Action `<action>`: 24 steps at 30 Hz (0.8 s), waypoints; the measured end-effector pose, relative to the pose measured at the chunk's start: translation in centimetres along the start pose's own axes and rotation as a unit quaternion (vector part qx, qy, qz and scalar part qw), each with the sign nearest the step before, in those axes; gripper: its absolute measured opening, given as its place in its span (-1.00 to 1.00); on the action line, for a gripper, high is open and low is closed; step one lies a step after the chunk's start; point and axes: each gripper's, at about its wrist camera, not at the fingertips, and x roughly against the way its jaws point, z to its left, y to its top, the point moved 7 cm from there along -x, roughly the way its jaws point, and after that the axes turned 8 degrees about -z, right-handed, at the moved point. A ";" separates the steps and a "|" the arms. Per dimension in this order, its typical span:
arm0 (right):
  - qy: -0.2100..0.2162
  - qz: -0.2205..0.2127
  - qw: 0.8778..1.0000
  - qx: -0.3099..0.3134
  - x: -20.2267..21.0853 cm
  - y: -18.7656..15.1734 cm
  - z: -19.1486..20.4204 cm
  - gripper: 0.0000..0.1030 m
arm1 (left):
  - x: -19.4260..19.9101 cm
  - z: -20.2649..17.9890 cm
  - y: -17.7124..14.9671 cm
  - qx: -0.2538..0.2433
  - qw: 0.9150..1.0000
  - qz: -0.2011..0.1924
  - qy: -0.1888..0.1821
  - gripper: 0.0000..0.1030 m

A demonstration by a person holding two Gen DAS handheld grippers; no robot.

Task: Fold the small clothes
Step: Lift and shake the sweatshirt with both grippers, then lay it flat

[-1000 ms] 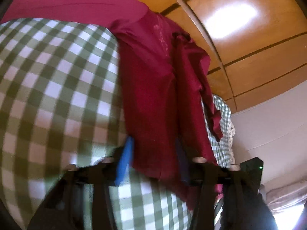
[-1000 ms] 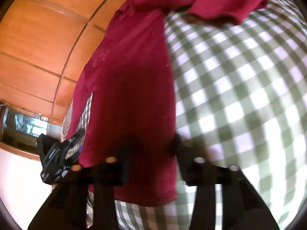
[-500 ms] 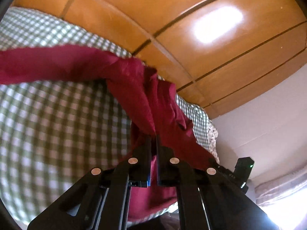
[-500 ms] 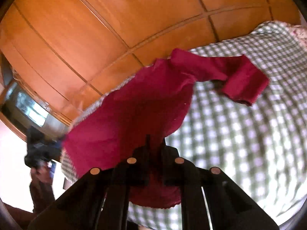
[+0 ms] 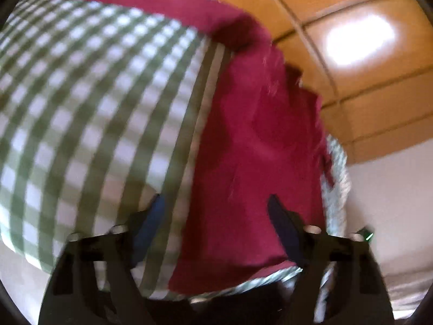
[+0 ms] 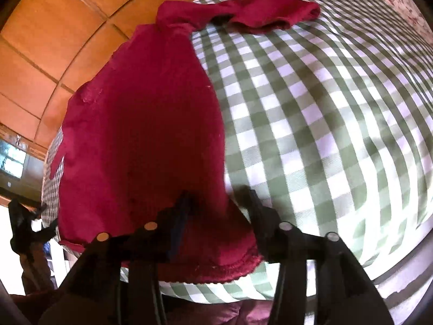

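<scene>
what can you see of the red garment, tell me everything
The red garment is a dark red, soft-looking knit top with a scalloped hem. It lies flat on the green checked cloth, one sleeve stretched sideways at the far end. The opening left gripper and right gripper straddle its near edge without pinching it.

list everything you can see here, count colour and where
garment: one, dark red, lying flat along the cloth's edge, one sleeve stretched across the far end
checked cloth: one, green and white, covering the surface under the garment
floor: orange-brown wood panels, beyond the cloth
left gripper: one, black, jaws opening over the garment's near hem, nothing pinched
right gripper: one, black, jaws opening over the garment's near corner, nothing pinched
</scene>
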 end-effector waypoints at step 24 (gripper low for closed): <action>-0.052 -0.028 0.988 0.144 4.5 0.6 4.3 0.18 | 5.6 4.6 3.2 0.049 0.993 -0.104 0.040 0.42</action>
